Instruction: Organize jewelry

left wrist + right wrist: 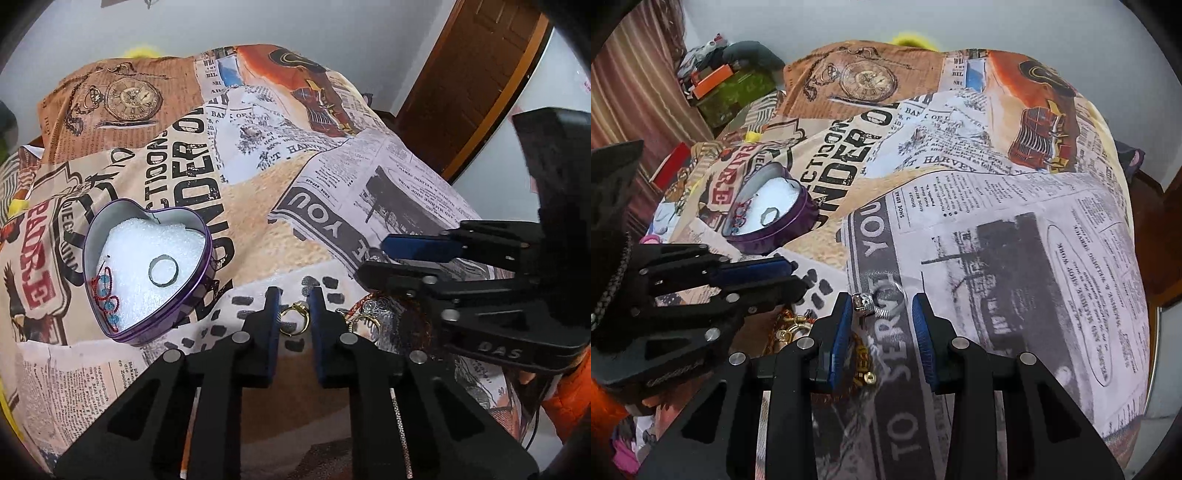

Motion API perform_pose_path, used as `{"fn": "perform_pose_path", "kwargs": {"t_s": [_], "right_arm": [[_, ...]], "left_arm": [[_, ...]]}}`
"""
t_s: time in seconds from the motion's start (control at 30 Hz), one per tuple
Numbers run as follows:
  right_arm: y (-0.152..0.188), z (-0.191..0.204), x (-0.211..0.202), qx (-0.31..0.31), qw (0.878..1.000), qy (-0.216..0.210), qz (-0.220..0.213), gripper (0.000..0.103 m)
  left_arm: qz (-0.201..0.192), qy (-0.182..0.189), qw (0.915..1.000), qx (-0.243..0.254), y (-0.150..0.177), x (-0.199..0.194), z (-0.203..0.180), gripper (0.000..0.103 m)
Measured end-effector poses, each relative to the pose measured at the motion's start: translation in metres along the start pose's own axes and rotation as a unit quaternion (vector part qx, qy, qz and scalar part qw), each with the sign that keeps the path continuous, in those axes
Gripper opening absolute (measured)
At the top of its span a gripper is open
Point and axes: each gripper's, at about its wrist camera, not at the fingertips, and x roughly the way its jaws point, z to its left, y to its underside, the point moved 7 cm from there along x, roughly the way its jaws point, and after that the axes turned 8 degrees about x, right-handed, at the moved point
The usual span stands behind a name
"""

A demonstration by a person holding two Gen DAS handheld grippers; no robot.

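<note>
two grippers work the pile: your left gripper [293, 314] stands narrowly parted around a gold ring [291, 322] on the counter [258, 206], your right gripper [882, 314] wider about a silver ring [877, 300], both likely bound for the heart-shaped tin [147, 273].

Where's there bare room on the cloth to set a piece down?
Free: the newsprint stretch right of the right gripper, and the tan patch between the heart tin and it. Crowded: the jewelry pile by the left gripper.

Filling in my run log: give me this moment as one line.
left hand-held gripper: open around gold ring | right hand-held gripper: open by silver ring | heart tin: holds ring, beaded bracelet
</note>
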Motion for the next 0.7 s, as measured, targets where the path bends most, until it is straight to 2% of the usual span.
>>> {"fn": "perform_pose_path", "kwargs": {"t_s": [0.03,0.07,0.4,0.7], "right_arm": [[0.0,0.0,0.001,-0.001,1.0,0.002,-0.001,0.03],[0.0,0.0,0.003,-0.001,1.0,0.002,0.0,0.03],[0.001,0.0,-0.004,0.007,1.0,0.0,-0.006,0.028],[-0.014,0.016,-0.038,-0.005,0.999,0.008,-0.05,0.028]], "left_arm": [[-0.001,0.001,1.0,-0.001,0.0,-0.001,0.001,0.013],[-0.003,0.001,1.0,-0.003,0.0,-0.001,0.001,0.008],[-0.023,-0.017,0.9995,0.009,-0.005,-0.019,0.001,0.008],[-0.064,-0.033,0.9973,0.015,-0.015,-0.061,0.003,0.008]]}}
